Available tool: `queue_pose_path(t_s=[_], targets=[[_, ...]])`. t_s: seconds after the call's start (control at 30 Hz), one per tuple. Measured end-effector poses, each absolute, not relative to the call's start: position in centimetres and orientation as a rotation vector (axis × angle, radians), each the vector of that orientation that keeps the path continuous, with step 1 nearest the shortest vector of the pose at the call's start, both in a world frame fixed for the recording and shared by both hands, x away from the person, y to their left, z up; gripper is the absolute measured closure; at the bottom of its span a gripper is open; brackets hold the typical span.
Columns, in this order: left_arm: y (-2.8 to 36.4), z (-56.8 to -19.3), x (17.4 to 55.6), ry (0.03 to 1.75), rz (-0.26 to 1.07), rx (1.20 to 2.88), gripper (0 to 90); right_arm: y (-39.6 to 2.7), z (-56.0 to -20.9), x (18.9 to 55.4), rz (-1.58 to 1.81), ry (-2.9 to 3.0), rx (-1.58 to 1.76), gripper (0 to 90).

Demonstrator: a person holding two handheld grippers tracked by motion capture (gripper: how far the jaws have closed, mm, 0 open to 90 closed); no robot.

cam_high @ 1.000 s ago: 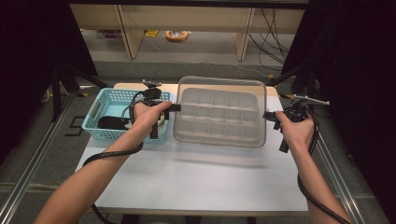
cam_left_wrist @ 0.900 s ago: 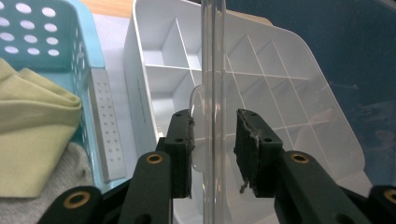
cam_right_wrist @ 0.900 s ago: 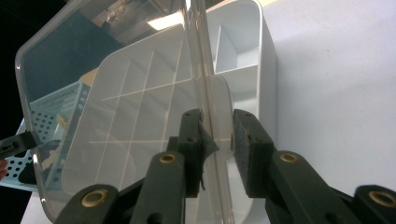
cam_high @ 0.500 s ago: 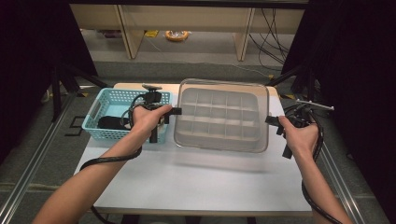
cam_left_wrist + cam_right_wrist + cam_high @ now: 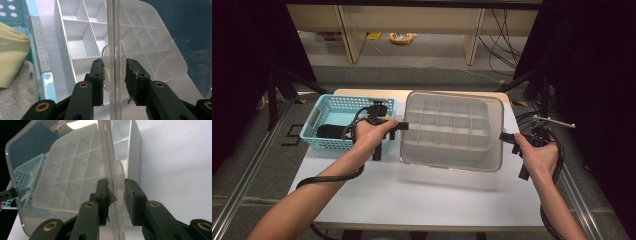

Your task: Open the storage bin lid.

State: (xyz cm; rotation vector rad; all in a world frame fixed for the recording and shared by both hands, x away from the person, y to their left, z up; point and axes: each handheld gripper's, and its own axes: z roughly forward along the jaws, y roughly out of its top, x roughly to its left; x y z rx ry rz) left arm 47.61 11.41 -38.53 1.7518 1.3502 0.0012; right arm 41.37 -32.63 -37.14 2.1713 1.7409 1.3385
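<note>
1. One clear plastic hinged lid (image 5: 452,131), one white compartment box (image 5: 82,37) under it, one turquoise plastic basket (image 5: 332,112) (cloths inside) beside it.
2. My left gripper (image 5: 114,72) straddles the lid's left edge, partly open; grip unclear.
3. My right gripper (image 5: 116,195) does likewise on the right edge.

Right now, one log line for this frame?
stage: lid handling | left gripper: jaws straddle clear lid edge | right gripper: same, opposite edge | lid: above divided box | basket: beside

Left gripper (image 5: 114,82), right gripper (image 5: 116,202): black jaws, brass-coloured pivot screws, worn dark pads. Black cable trails from each. Forearms bare, no sleeves.
</note>
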Motion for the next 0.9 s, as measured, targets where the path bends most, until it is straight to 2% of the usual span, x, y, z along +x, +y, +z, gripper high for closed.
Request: queue_pose_path(t_s=[0.9], targets=[[9.7,-39.6,44.6,1.294,-0.05,1.806,69.8,-35.1,-38.7,37.2,1.314,1.766,2.142,73.9]])
